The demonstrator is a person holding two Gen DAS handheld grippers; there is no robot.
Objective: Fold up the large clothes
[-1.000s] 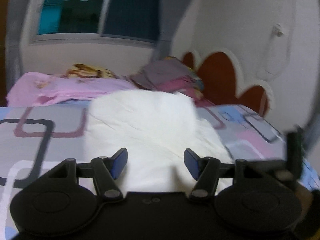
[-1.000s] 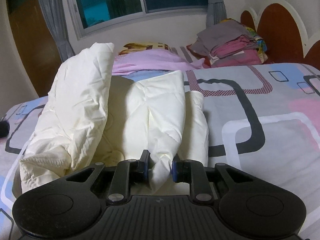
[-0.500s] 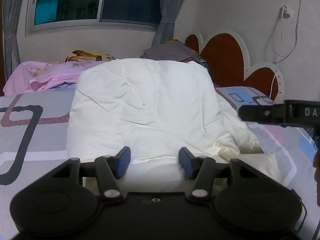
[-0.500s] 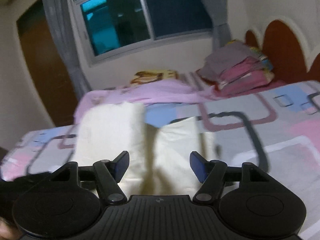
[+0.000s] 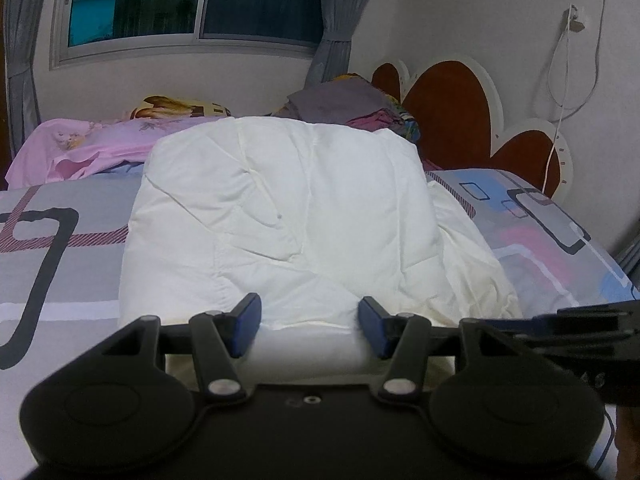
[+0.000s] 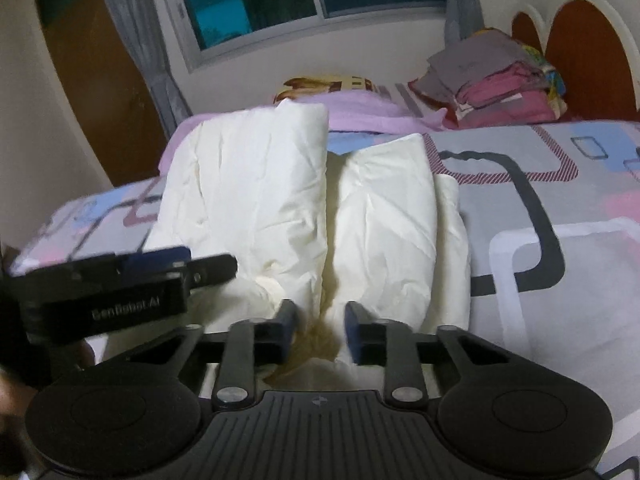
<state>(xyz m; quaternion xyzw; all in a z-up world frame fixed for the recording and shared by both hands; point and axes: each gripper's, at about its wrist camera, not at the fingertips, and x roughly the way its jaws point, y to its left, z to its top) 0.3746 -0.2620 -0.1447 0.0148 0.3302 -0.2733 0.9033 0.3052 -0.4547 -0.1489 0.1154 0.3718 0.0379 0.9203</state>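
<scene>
A large white padded quilt (image 5: 280, 220) lies folded in a thick bundle on the bed; in the right wrist view (image 6: 312, 220) it shows as two puffy folds with a crease between them. My left gripper (image 5: 310, 328) is open and empty at the bundle's near edge, its blue pads apart. My right gripper (image 6: 320, 332) is open and empty at the near end of the crease. The left gripper's body (image 6: 120, 292) shows at the left of the right wrist view, and the right gripper's body (image 5: 580, 332) at the right of the left wrist view.
The bed (image 5: 60, 272) has a grey sheet with pink, blue and black squares. A pink blanket (image 5: 80, 144) and a stack of folded clothes (image 6: 500, 76) lie at the far end. A brown and white headboard (image 5: 452, 104) stands on the right, a window (image 5: 192, 4) behind.
My right gripper let go of the quilt fold, opened wide, and has come back down to the bundle with the jaws narrower. My left gripper stayed open and settled at the bundle's near edge.
</scene>
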